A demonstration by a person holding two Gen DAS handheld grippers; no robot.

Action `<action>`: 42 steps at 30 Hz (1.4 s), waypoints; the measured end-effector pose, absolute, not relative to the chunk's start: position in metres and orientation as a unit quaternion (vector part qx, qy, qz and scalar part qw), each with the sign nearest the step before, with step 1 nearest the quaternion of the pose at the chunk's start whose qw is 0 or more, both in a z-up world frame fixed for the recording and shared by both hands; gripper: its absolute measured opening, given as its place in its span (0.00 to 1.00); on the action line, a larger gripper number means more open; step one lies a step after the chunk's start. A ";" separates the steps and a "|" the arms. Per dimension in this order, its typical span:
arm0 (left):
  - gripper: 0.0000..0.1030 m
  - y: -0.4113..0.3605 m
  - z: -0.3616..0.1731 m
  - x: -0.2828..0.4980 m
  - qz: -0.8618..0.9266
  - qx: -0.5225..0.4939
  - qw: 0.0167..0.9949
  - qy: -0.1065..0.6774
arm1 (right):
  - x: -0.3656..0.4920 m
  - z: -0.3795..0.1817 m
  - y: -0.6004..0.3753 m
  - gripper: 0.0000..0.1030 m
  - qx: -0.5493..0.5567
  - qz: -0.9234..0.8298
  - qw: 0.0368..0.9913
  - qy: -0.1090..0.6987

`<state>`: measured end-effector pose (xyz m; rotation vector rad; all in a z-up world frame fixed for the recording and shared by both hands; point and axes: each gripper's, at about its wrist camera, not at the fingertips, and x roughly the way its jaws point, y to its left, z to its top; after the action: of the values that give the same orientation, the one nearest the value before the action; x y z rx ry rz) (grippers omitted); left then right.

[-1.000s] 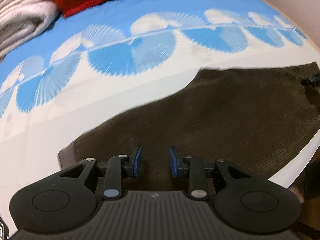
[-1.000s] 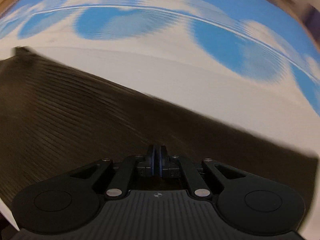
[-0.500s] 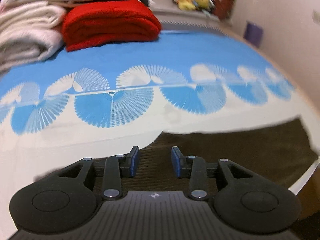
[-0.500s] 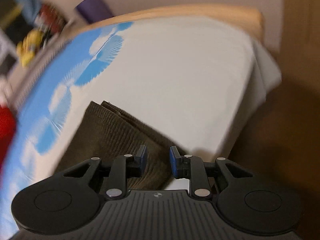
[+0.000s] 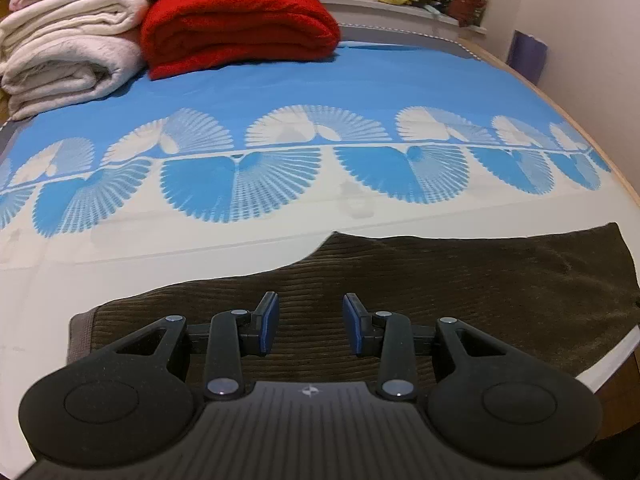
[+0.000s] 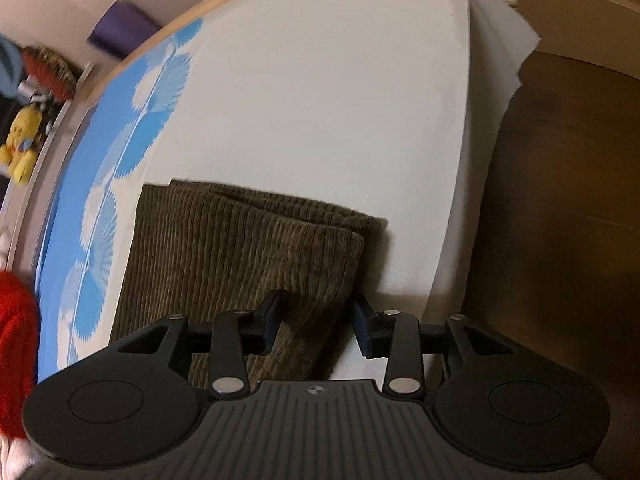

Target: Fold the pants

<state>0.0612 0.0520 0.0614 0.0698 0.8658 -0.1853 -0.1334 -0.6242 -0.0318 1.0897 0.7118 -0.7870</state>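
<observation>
The brown corduroy pants (image 5: 420, 280) lie flat on the white part of the bedsheet (image 5: 200, 252), along the bed's near edge. In the left wrist view they stretch from 9 o'clock to 3 o'clock, with the waistband at 9. The left gripper (image 5: 310, 326) is released, its blue pads (image 5: 269, 322) spread above the cloth and holding nothing. The right gripper (image 6: 318, 326) is also released, jaws apart over the leg ends (image 6: 304, 224), which lie stacked at 12 o'clock from it. A red blanket (image 5: 236, 24) and white towels (image 5: 68, 52) sit at 11 o'clock, well apart from the pants.
</observation>
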 end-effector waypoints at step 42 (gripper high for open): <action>0.38 0.178 0.060 0.051 -0.032 -0.026 0.901 0.431 | -0.087 0.024 -0.110 0.39 -0.209 0.258 0.882 0.334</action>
<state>0.0507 0.1779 0.0598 -0.0546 0.8914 -0.0665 -0.0871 -0.1104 0.0237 -0.4360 0.6947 0.5368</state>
